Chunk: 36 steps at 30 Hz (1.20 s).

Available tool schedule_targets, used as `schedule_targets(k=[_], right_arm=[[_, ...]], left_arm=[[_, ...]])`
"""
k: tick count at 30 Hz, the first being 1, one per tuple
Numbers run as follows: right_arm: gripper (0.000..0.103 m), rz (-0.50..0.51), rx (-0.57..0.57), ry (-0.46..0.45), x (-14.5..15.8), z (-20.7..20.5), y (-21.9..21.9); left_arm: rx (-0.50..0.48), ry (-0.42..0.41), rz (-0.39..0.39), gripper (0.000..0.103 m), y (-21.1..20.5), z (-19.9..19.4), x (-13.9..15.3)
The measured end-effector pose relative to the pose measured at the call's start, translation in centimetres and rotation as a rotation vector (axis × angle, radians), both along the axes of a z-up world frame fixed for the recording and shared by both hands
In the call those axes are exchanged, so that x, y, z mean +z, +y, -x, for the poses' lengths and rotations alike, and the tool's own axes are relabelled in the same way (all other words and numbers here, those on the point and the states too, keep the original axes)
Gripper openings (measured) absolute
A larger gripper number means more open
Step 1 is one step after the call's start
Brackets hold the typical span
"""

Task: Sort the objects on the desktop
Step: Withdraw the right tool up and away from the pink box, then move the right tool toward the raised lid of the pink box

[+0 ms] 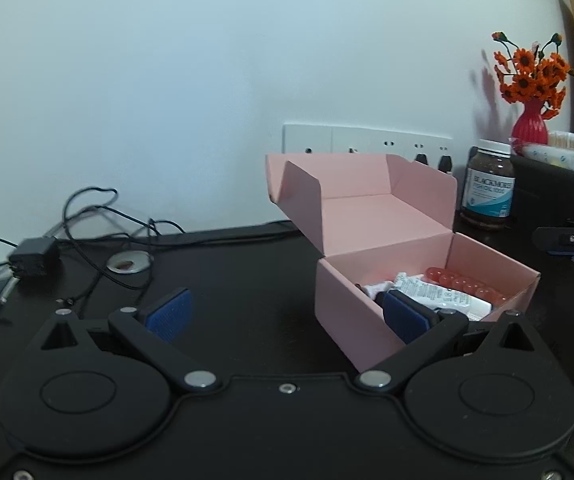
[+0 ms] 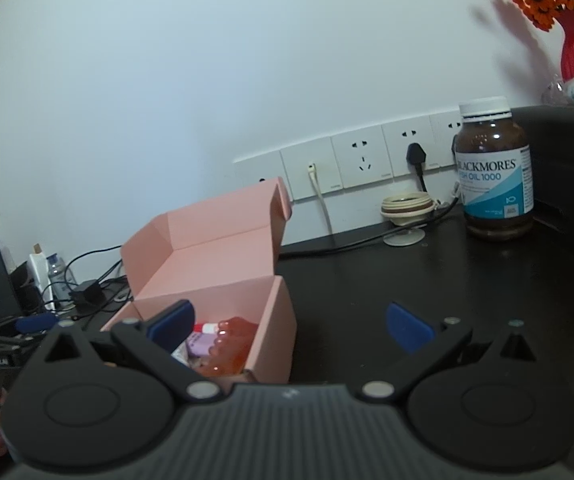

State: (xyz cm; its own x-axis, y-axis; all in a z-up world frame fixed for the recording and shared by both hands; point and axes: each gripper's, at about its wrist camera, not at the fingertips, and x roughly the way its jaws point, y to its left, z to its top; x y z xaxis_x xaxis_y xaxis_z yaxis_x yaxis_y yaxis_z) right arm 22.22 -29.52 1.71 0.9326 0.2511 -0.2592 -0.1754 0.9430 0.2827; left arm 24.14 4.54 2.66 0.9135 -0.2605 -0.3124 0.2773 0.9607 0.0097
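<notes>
I see the pink box [image 1: 371, 312] already filled, lid up; both my tongs [image 1: 287, 314] [image 2: 291, 326] hang released beside it.

Soft, even indoor light, pale wall [image 1: 167, 80] bluish and dimming toward corners, flowers [image 1: 535, 72] casting a faint shadow leftward, strong fisheye bending at edges, mild blur throughout
</notes>
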Motion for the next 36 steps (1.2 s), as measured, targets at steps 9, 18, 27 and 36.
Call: schedule_targets(k=[9, 18, 27, 36], right_arm=[[0.102, 0.036, 0.000, -0.016, 0.0, 0.5, 0.6], [0.102, 0.034, 0.022, -0.018, 0.0, 0.5, 0.7], [0.102, 0.027, 0.055, -0.028, 0.1, 0.4, 0.7], [0.102, 0.019, 0.064, -0.034, 0.0, 0.5, 0.6]], left_arm=[[0.070, -0.021, -0.057, 0.103, -0.7, 0.6, 0.2], [0.024, -0.006, 0.014, 0.103, 0.6, 0.5, 0.3], [-0.044, -0.065, -0.025, 0.103, 0.1, 1.0, 1.2], [-0.086, -0.076, -0.001, 0.103, 0.2, 0.8, 1.7]])
